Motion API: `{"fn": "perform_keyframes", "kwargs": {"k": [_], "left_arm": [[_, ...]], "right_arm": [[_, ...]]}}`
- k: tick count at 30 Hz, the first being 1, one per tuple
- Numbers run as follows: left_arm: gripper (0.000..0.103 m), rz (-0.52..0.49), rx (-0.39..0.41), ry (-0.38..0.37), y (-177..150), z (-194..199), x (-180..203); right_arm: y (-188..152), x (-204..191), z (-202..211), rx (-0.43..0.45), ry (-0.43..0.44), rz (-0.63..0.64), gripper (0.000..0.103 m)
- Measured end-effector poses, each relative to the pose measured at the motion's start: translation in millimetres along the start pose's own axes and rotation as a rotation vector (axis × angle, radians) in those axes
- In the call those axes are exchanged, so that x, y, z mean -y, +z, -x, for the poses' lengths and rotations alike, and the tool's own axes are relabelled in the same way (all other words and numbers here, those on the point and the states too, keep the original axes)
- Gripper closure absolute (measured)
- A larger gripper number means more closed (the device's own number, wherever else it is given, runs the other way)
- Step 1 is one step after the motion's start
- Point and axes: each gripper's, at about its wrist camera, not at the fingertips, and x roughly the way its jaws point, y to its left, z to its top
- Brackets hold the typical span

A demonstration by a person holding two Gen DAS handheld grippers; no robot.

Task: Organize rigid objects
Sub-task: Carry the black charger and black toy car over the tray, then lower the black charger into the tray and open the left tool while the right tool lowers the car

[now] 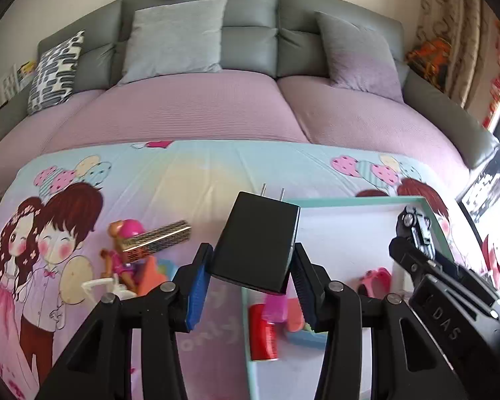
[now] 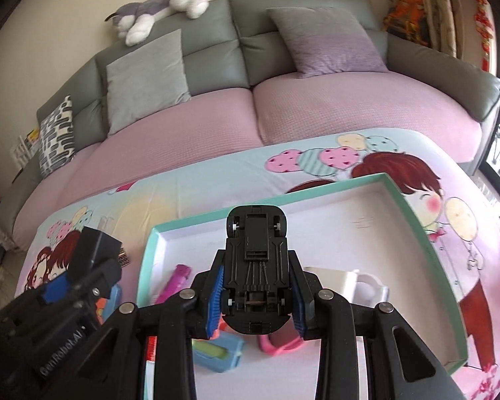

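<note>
Above the tray, left gripper clamps a charger, right gripper a toy car.

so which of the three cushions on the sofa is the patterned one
The black-and-white patterned cushion at the left end of the sofa. The other two, the grey cushion and the grey-and-lilac cushion, are plain.

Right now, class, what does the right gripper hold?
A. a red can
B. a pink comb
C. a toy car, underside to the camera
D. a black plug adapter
C: the right gripper is shut on the toy car, whose black chassis and axles face the wrist camera.
</note>
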Motion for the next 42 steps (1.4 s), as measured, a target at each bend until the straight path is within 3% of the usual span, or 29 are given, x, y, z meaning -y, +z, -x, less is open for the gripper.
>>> {"fn": "perform_keyframes", "kwargs": {"k": [9,18,42], "left_arm": [[0.054,-0.054,-0.037,-0.008,-5,-23,30],[0.054,-0.073,-0.059,-0.003,-11,-44,45],[0.052,-0.114,-0.097,0.024,-17,-55,53]], "right_arm": [[8,48,18,0.033,-0.146,-0.024,0.067],[4,77,9,-0.01,-0.245,-0.044,0.067],[-9,87,-20,-0.123,-0.292,-0.058,0.065]]}}
